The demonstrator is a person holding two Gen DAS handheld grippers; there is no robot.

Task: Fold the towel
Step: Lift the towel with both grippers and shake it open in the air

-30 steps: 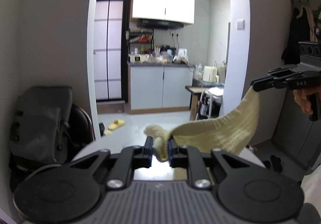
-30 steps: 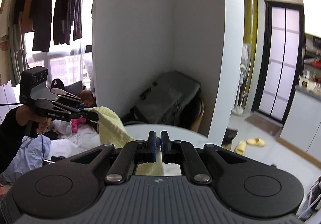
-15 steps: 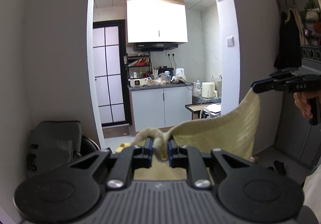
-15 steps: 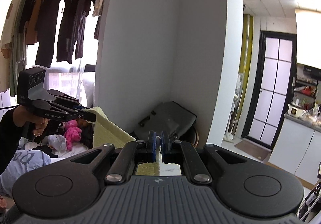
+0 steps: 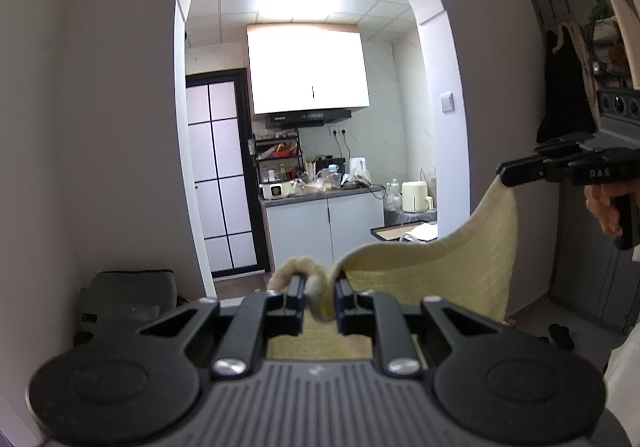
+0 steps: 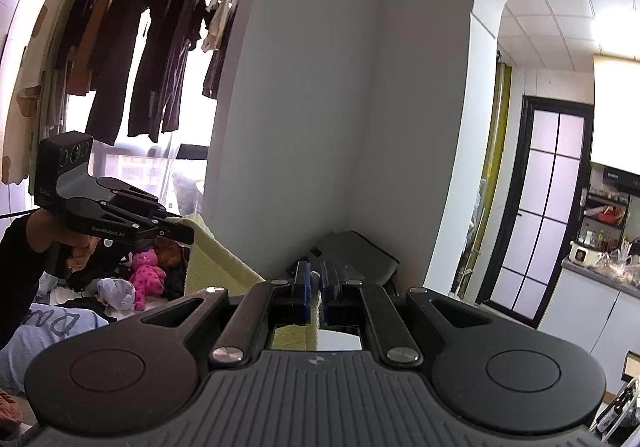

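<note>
A pale yellow ribbed towel (image 5: 448, 279) hangs in the air, stretched between the two grippers. My left gripper (image 5: 319, 301) is shut on one bunched corner, which bulges up between its black fingers. At the right edge of the left wrist view, my right gripper (image 5: 505, 174) pinches the other top corner, with a hand on its handle. In the right wrist view, my right gripper (image 6: 315, 285) is shut on a thin towel edge between blue pads. Further left there, the towel (image 6: 212, 263) runs up to my left gripper (image 6: 184, 233). The towel's lower part is hidden.
A kitchen with white cabinets (image 5: 320, 231) shows through an archway. A grey bag (image 6: 352, 259) leans in the wall corner. Dark clothes (image 6: 152, 59) hang on a rail by the window. Laundry and a pink plush toy (image 6: 148, 279) lie below. A dark cabinet (image 5: 592, 267) stands to the right.
Both grippers have risen with the towel still held between them. The round table top and floor have dropped out of view, and more ceiling and arch show.
</note>
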